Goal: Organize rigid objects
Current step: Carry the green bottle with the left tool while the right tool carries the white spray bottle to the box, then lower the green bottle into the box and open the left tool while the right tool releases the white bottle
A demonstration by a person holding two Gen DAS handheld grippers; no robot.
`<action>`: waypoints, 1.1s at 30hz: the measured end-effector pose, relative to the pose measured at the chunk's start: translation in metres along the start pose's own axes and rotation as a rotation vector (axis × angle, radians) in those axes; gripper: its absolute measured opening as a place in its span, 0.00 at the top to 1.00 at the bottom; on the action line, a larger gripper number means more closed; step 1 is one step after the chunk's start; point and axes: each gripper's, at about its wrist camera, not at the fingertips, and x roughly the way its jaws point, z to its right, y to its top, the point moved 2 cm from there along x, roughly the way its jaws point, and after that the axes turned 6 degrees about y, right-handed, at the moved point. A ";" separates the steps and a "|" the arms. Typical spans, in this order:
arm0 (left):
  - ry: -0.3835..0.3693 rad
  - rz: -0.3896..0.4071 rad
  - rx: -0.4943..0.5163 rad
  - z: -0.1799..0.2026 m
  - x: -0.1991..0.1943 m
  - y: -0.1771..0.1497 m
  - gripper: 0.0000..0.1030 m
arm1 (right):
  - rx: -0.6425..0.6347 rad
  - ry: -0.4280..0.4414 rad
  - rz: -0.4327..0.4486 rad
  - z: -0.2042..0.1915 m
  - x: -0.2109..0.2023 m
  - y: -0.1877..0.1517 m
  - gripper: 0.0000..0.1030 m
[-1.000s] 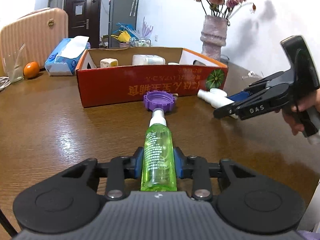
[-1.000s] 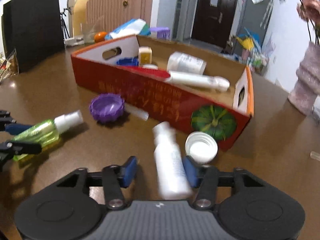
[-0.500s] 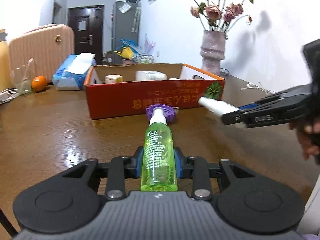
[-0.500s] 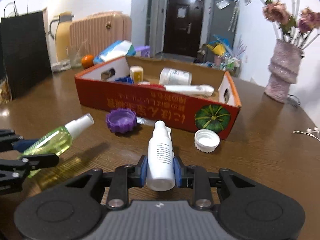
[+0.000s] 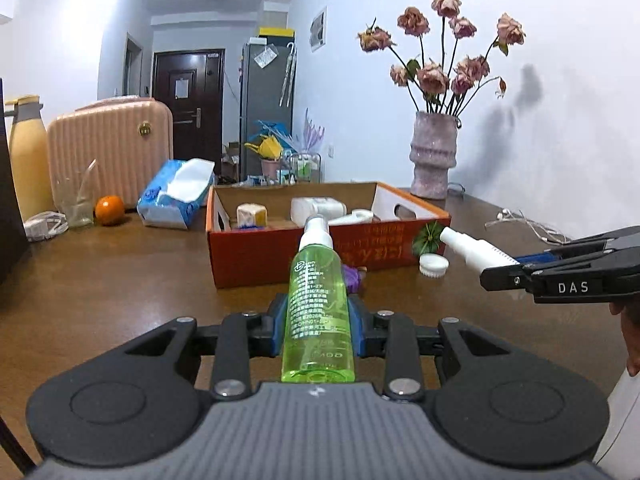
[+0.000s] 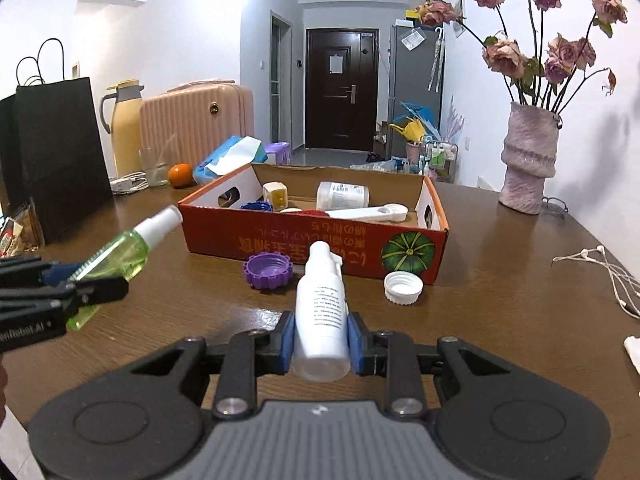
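Note:
My left gripper (image 5: pixel 318 330) is shut on a green spray bottle (image 5: pixel 318 312) and holds it above the table, nozzle toward the red cardboard box (image 5: pixel 280 254). My right gripper (image 6: pixel 320 338) is shut on a white spray bottle (image 6: pixel 321 308), also lifted and pointing at the box (image 6: pixel 312 240). Each gripper shows in the other's view: the right one (image 5: pixel 512 266) with the white bottle (image 5: pixel 474 248), the left one (image 6: pixel 80 280) with the green bottle (image 6: pixel 128 252). The box holds a white bottle (image 6: pixel 342 196), a white scoop (image 6: pixel 372 213) and small items.
A purple lid (image 6: pixel 267 270) and a white cap (image 6: pixel 403 287) lie on the table before the box. A vase of dried roses (image 6: pixel 528 160) stands back right, earphones (image 6: pixel 608 268) at right. A tissue pack (image 5: pixel 174 198), orange (image 5: pixel 109 210), glass (image 5: pixel 76 204) and black bag (image 6: pixel 56 160) are left.
Both grippers have risen from the table with their bottles and tipped up toward the box. The right gripper closed on the white bottle during the last second.

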 end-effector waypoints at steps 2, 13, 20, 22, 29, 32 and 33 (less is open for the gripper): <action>-0.003 0.010 0.007 -0.003 0.003 0.008 0.70 | -0.002 -0.004 0.006 0.003 0.003 0.004 0.74; -0.064 -0.006 0.047 -0.021 0.093 0.078 0.70 | -0.070 0.004 0.064 0.027 0.054 0.072 0.74; -0.119 -0.096 0.022 -0.014 0.186 0.125 0.70 | -0.026 -0.035 0.021 0.065 0.121 0.110 0.74; -0.179 -0.149 0.000 0.000 0.214 0.130 0.70 | -0.029 -0.054 0.001 0.071 0.138 0.116 0.74; -0.244 -0.280 0.016 0.034 0.278 0.103 0.69 | -0.077 -0.139 -0.107 0.081 0.196 0.111 0.74; -0.247 -0.335 0.030 0.038 0.293 0.094 0.69 | -0.110 -0.190 -0.137 0.081 0.207 0.105 0.83; -0.249 -0.334 0.017 0.037 0.295 0.092 0.69 | -0.108 -0.197 -0.146 0.082 0.210 0.104 0.83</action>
